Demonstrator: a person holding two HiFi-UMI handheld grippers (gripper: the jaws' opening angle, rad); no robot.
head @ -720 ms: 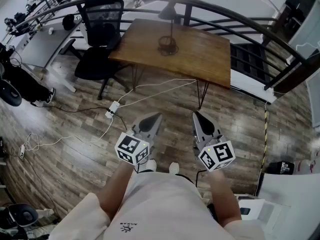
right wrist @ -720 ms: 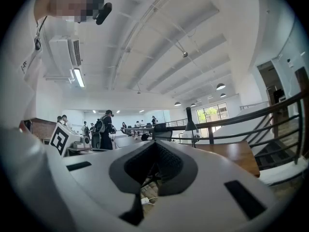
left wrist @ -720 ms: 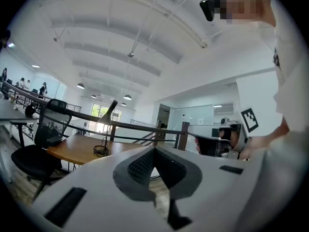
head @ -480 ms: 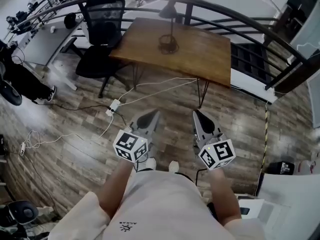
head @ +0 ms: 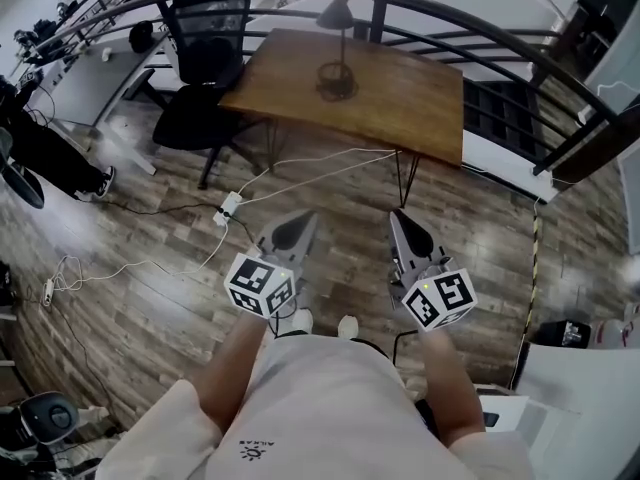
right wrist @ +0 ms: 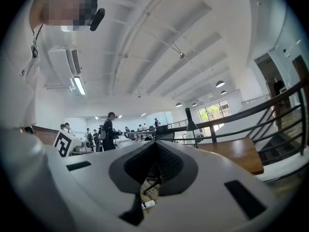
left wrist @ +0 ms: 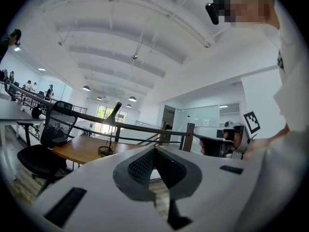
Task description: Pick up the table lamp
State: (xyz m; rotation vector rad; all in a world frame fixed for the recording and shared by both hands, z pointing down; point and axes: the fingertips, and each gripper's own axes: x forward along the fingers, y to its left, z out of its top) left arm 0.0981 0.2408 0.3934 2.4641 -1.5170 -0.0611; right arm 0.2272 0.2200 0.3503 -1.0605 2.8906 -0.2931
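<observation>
A black table lamp [head: 337, 53] with a cone shade and a round base stands near the far edge of a brown wooden table [head: 410, 103]. It also shows as the lamp [left wrist: 110, 129] in the left gripper view and as the lamp [right wrist: 191, 126] in the right gripper view. My left gripper [head: 302, 224] and right gripper [head: 399, 219] hover side by side over the wood floor, well short of the table. Both point level toward it. Each is shut with nothing between its jaws, as the left gripper [left wrist: 154, 149] and right gripper [right wrist: 154, 146] show in their own views.
A black office chair [head: 205, 68] stands left of the table. A dark curved railing [head: 490, 30] runs behind it. A white power strip [head: 228, 208] and its cables lie on the floor ahead of my left gripper. A person [head: 45, 158] stands at far left.
Both grippers have edged slightly forward toward the table. Both stay shut and empty. The lamp has not moved.
</observation>
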